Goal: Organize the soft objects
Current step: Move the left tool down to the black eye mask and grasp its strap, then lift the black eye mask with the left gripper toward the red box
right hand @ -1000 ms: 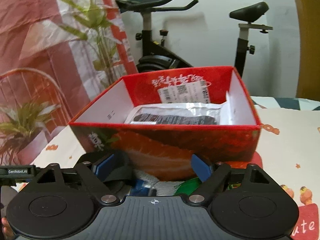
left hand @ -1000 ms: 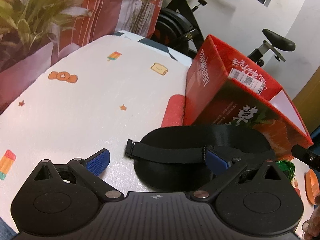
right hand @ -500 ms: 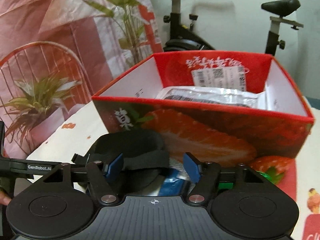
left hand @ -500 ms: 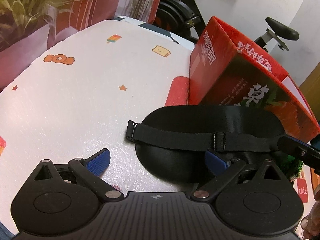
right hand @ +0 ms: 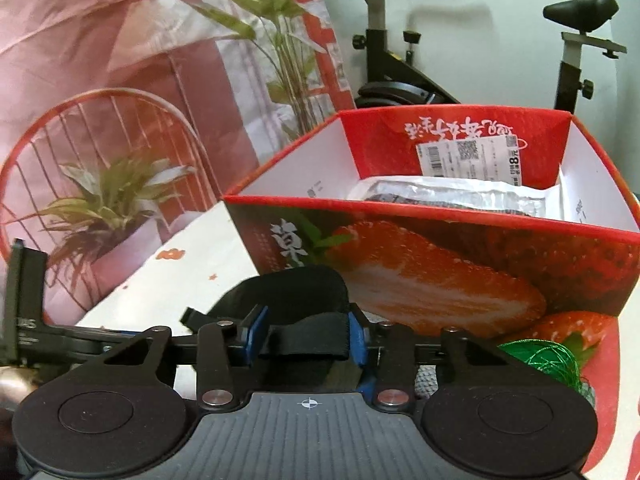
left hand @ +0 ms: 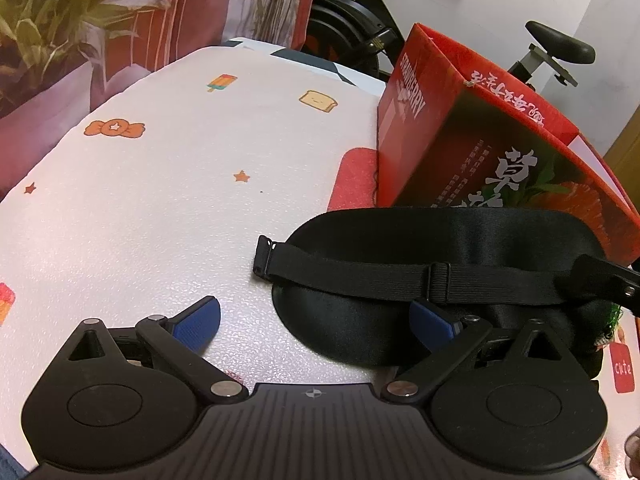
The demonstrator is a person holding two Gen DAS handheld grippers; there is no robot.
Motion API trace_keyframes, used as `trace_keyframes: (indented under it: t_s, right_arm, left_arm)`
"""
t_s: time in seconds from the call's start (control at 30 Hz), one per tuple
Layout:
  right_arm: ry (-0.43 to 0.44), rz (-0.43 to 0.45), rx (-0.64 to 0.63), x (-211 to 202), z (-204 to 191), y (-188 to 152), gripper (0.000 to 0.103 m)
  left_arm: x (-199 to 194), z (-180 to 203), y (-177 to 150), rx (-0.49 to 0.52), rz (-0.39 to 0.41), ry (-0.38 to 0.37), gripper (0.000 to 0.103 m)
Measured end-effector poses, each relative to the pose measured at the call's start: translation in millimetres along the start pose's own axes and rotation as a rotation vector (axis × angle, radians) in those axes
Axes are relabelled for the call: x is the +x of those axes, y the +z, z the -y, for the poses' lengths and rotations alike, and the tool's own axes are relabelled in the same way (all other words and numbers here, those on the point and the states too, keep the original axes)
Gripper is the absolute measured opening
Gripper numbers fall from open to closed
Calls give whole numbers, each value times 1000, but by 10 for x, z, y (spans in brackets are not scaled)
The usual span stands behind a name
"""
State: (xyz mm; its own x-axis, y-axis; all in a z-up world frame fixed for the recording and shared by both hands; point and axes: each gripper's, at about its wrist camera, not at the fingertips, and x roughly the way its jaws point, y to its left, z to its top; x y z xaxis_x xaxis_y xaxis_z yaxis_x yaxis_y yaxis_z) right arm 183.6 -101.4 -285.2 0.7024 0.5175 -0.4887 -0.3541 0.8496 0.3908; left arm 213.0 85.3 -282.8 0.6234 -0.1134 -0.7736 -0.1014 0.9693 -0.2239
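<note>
1. The black satin sleep mask with its elastic strap (left hand: 440, 256) lies on the white foam-topped table printed with sweets and stars (left hand: 160, 208), low and right of centre in the left wrist view, its far edge just against the red strawberry-printed cardboard box (right hand: 460, 264).
2. The right hand-held gripper (right hand: 306, 334) sits at the lower centre of its own view, its jaws closing. The strap runs between the blue pads (right hand: 254, 332), but whether they press on it yet is hard to tell.
3. The left hand-held gripper (left hand: 316, 320) hangs wide open at the bottom of its view, holding nothing, with one pad over the mask's near edge.
4. The box stands open at the upper right of the right wrist view, with a clear plastic packet (right hand: 452, 196) already inside.
5. Likely risks:
   - A grip on the strap alone may stretch it, leaving the mask body dangling and catching on the box's near wall.
   - The slippery satin could slide free.
   - The green metallic tangle (right hand: 540, 360) beside the right gripper might be snagged.
</note>
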Motion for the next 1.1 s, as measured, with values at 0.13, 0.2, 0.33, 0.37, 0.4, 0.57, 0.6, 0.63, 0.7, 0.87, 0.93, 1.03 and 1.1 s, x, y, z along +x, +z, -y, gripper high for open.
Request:
trace_keyframes:
  t_s: [0.13,0.2,0.33,0.37,0.4,0.57,0.6,0.63,0.7,0.87,0.93,1.03,1.1]
  right_arm:
    - [4,-3,-7,-51,-7,-25,22]
    - [0,-16,8,-32,26,-48,11]
    - [-12,-19,7,-28,48,-92,10]
    - [-17,-20,5,-30,52,-98,10]
    - [-23,-21,8,-30,62,-104,10]
    - [-60,-30,33,-32,139,-131,10]
    - [-70,-29,32,-37,152,-130,10]
    - [-79,-29,33,-41,166,-130,10]
    - [-103,-27,38,-52,196,-130,10]
    - [-169,-31,67,-94,347,-161,10]
    - [-182,-30,74,-109,390,-175,10]
    - [-187,-30,77,-102,408,-185,10]
    - [-192,-32,66,-94,399,-190,10]
  left_arm:
    - [-4,19,-8,6,0,9,101]
    - [-6,26,-12,8,2,12,101]
    - [-10,15,-11,6,3,9,101]
    - [-13,6,-10,1,4,6,101]
    - [-15,0,-9,-3,5,4,101]
    - [-25,-51,8,-36,8,-22,101]
    - [-30,-72,13,-52,8,-41,101]
    - [-37,-101,19,-76,9,-69,101]
    - [-43,-141,29,-118,10,-113,101]
    - [-93,-170,103,-144,56,-167,101]
    - [-134,-170,150,-153,87,-207,101]
    - [-160,-129,194,-148,108,-264,95]
    - [-163,-80,228,-130,117,-285,86]
